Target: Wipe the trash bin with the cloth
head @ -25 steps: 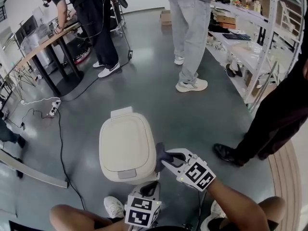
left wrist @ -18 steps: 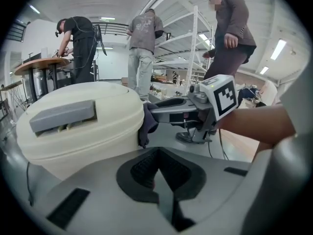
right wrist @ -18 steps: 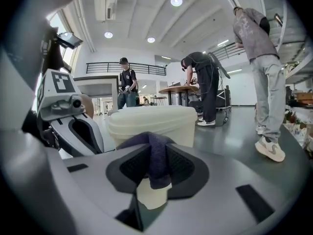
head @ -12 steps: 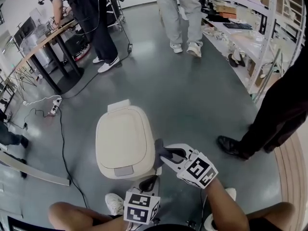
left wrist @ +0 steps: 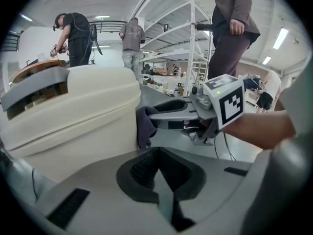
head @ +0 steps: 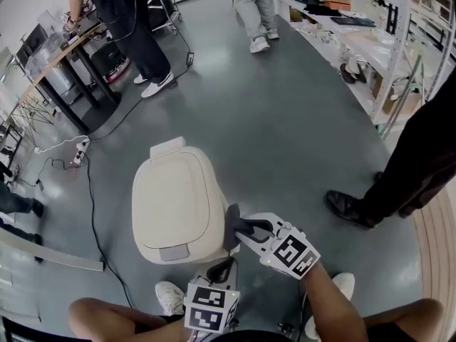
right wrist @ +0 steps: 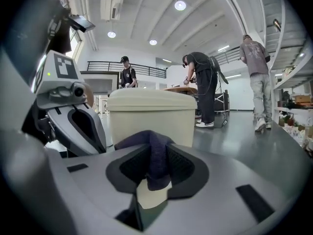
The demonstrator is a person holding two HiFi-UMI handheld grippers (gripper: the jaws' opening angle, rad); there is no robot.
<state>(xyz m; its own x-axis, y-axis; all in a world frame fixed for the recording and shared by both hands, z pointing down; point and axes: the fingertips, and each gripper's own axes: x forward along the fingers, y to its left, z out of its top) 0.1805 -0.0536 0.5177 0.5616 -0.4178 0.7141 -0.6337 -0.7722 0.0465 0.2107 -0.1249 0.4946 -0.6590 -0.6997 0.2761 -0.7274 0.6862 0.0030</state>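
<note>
A cream trash bin [head: 171,201] with its lid down stands on the grey floor. My right gripper [head: 241,232] is shut on a dark cloth [head: 231,219] and holds it against the bin's right side near the front corner. In the right gripper view the cloth [right wrist: 155,158] sticks up between the jaws, with the bin [right wrist: 151,114] just beyond. My left gripper [head: 223,266] hangs shut and empty in front of the bin. The left gripper view has the bin [left wrist: 73,111] at left, and the cloth [left wrist: 145,126] touching its wall in the right gripper [left wrist: 161,115].
A person's dark trousers and shoe [head: 349,209] stand close on the right. A cable [head: 91,212] runs along the floor left of the bin. Shelving [head: 370,41] lines the far right, a table [head: 64,55] with people the far left. My own shoes [head: 169,298] are below the bin.
My right gripper keeps the cloth on the bin's right side, with little shift. The left gripper holds its place. The person in grey trousers has walked farther away.
</note>
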